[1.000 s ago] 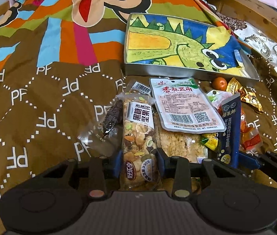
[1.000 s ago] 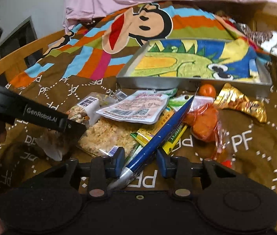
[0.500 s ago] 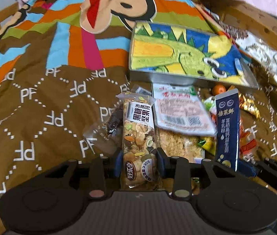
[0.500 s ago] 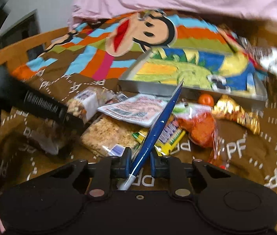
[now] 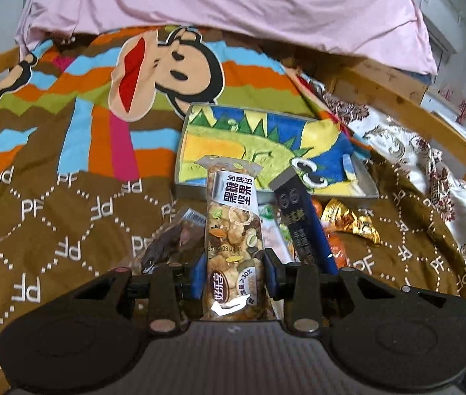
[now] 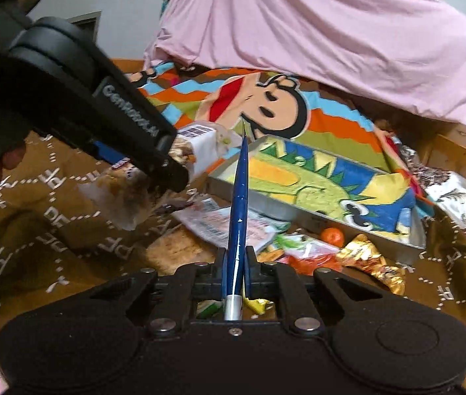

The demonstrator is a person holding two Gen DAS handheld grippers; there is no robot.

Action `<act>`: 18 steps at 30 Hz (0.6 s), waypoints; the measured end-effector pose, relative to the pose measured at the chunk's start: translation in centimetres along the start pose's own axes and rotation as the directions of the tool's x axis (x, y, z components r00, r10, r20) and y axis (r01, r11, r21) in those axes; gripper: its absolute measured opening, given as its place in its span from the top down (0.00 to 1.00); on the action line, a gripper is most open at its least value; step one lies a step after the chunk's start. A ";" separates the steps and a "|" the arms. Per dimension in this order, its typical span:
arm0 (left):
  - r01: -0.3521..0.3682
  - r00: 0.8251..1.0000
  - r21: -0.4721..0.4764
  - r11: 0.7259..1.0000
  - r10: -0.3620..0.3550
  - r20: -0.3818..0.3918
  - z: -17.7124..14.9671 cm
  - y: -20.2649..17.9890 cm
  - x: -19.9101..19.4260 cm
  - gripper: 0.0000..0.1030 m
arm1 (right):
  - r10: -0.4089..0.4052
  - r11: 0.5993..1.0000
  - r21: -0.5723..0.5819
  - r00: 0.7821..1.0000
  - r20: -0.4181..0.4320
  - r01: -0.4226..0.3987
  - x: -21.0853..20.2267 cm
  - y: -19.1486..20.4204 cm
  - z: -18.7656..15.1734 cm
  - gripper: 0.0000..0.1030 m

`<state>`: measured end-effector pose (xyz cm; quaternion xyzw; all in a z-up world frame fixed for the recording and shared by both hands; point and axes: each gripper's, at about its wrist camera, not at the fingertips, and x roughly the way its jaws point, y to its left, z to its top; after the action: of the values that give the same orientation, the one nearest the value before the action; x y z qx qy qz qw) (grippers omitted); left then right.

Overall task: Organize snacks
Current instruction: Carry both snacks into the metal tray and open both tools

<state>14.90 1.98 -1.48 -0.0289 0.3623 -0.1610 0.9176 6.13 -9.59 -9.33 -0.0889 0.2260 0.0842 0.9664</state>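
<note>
Left wrist view: brown patterned blanket (image 5: 68,230) spread wide, pink sheet (image 5: 233,6) behind. Metal tray (image 5: 196,188) with dinosaur cloth lining, no snack in it yet. Pile of snacks (image 6: 265,233) waiting just before the tray: flat white pouch, orange packets, gold wrapper, small orange fruit. Left gripper (image 5: 235,271) clamped on a nut bar (image 5: 233,230), lifted clear of the pile. Right gripper (image 6: 234,263) pinched tight on a thin blue sachet (image 6: 239,191), raised edge-on. Sorting barely begun, probably; tray wall to clear.
</note>
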 end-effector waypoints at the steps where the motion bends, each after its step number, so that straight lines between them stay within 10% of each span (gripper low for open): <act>1: 0.002 1.000 -0.004 1.000 -0.002 0.013 0.2 -0.1 0.1 0.62 | -0.009 1.000 0.012 1.000 0.006 0.009 0.1 -0.3 0.2 0.91; 18: 0.054 0.976 -0.178 0.982 -0.015 0.216 8.3 1.5 10.7 0.62 | 0.001 0.964 0.262 0.986 0.167 -0.046 9.5 -10.2 7.9 0.91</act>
<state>28.26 -0.49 -2.71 -0.1367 0.2745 -0.1390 0.9416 19.96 -16.66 -5.28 0.0513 0.1552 0.0717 0.9839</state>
